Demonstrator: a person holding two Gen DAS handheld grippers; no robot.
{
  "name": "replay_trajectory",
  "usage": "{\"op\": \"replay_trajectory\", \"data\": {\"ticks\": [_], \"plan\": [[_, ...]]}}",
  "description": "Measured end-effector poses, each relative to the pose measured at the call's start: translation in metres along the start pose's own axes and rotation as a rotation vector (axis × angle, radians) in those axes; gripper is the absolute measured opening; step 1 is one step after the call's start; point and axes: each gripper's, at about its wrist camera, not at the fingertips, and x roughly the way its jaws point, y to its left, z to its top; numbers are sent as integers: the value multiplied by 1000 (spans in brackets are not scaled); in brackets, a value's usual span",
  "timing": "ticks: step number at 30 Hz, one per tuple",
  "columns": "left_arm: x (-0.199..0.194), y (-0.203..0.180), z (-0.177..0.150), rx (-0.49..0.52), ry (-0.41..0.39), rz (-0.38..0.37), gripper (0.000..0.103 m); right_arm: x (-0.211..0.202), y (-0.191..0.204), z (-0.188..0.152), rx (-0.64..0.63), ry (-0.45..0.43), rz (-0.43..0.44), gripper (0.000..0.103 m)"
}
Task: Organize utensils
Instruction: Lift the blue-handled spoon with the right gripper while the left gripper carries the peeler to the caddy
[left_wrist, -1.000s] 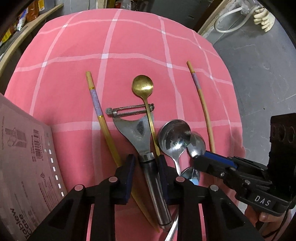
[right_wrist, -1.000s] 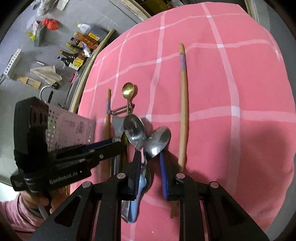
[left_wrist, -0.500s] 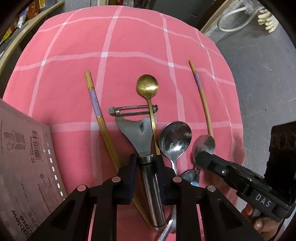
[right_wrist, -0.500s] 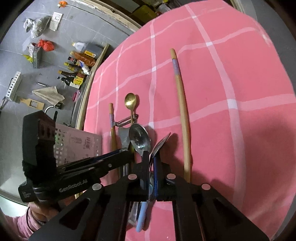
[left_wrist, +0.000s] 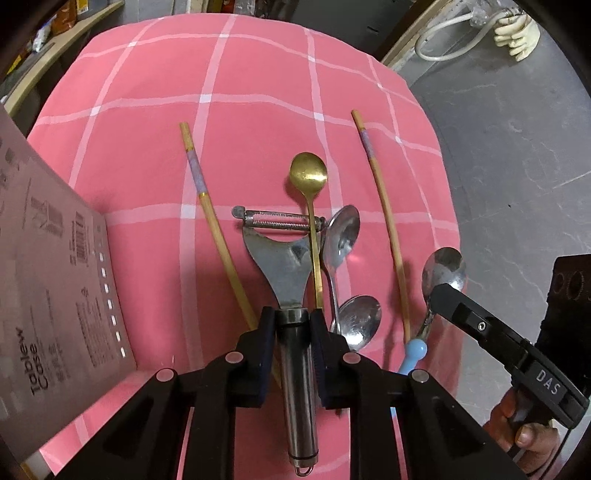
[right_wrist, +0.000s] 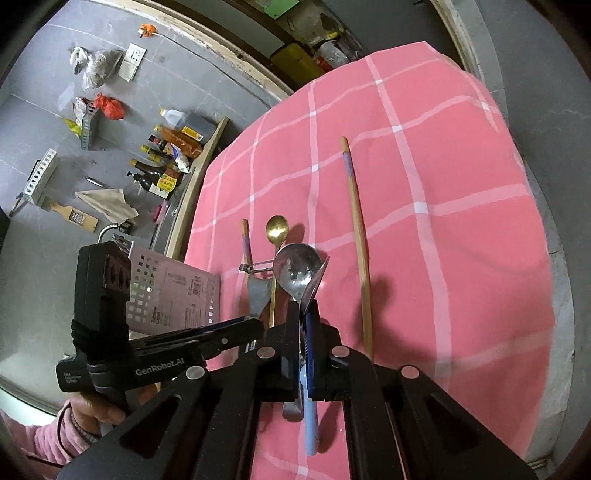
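Note:
My left gripper (left_wrist: 292, 320) is shut on the dark steel handle of a metal peeler (left_wrist: 280, 258) that lies on the pink checked cloth (left_wrist: 236, 66). My right gripper (right_wrist: 304, 314) is shut on a spoon with a light blue handle (right_wrist: 309, 424); its bowl (left_wrist: 443, 271) is lifted to the right of the pile. A gold spoon (left_wrist: 308, 173), two steel spoons (left_wrist: 341, 232) (left_wrist: 360, 319) and two wooden chopsticks (left_wrist: 214, 225) (left_wrist: 384, 206) lie on the cloth.
A pink perforated utensil case (left_wrist: 55, 280) stands at the left edge of the cloth. Beyond the cloth is grey floor with bottles and clutter (right_wrist: 166, 155). The cloth's right edge drops off close to the right gripper.
My right gripper closed on the blue-handled spoon and lifted it away to the right. My left gripper closed on the peeler handle. One steel spoon tipped onto its side.

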Motion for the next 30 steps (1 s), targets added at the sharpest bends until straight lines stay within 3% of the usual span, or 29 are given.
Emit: {"op": "replay_trajectory", "data": {"ticks": [14, 30], "plan": [[-22, -13, -15, 66, 34, 67, 17, -18, 20, -10, -75, -65, -44, 3], [-91, -14, -21, 131, -26, 79, 17, -42, 57, -6, -167, -163, -48, 3]]}}
